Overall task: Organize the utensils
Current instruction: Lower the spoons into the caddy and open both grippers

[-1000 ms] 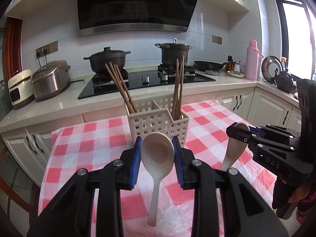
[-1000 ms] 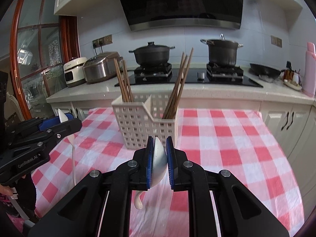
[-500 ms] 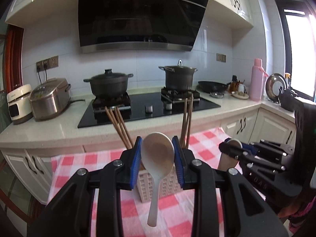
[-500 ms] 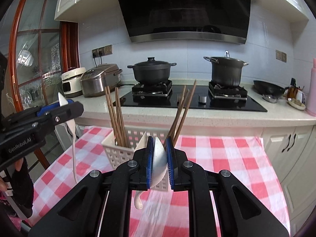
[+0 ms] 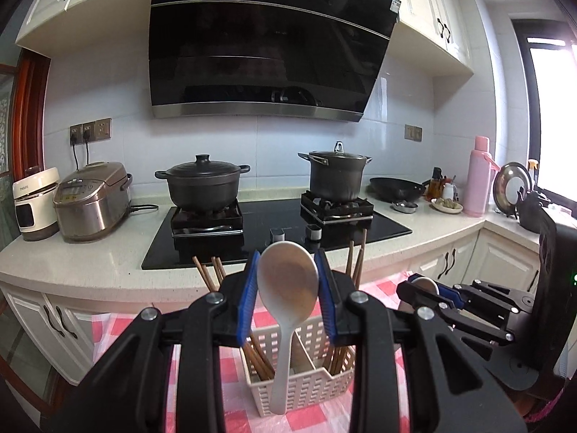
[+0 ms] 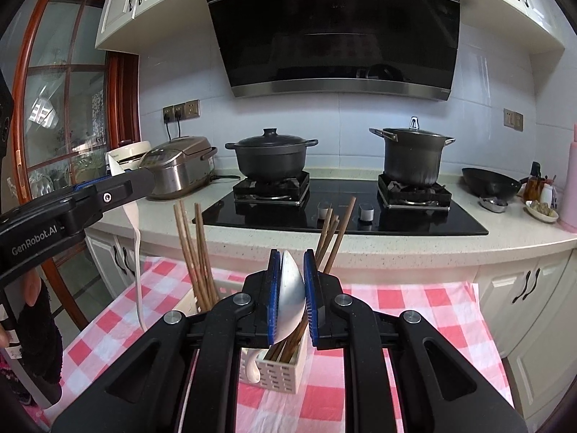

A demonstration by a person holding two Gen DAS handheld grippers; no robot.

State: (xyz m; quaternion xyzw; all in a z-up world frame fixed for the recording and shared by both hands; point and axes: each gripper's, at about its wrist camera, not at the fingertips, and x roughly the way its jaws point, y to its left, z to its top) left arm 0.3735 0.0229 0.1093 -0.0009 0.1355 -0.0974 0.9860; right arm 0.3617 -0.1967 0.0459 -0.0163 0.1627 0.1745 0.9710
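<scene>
Spoon (image 5: 286, 301) hangs upright, bowl up, handle down

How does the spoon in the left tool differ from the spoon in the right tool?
The left spoon shows its hollow face-on between wide-set pads; the right spoon is seen edge-on between narrow-set pads. The left handle hangs straight down; the right handle is mostly hidden. Both are white, gripped at the bowl, above the basket.

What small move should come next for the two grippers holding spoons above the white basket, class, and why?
Probably lower the left gripper so its spoon drops handle-first into the white basket's open middle compartment. The handle already hangs over it, chopsticks fill the side compartments, and the right gripper holds a second spoon to follow.
</scene>
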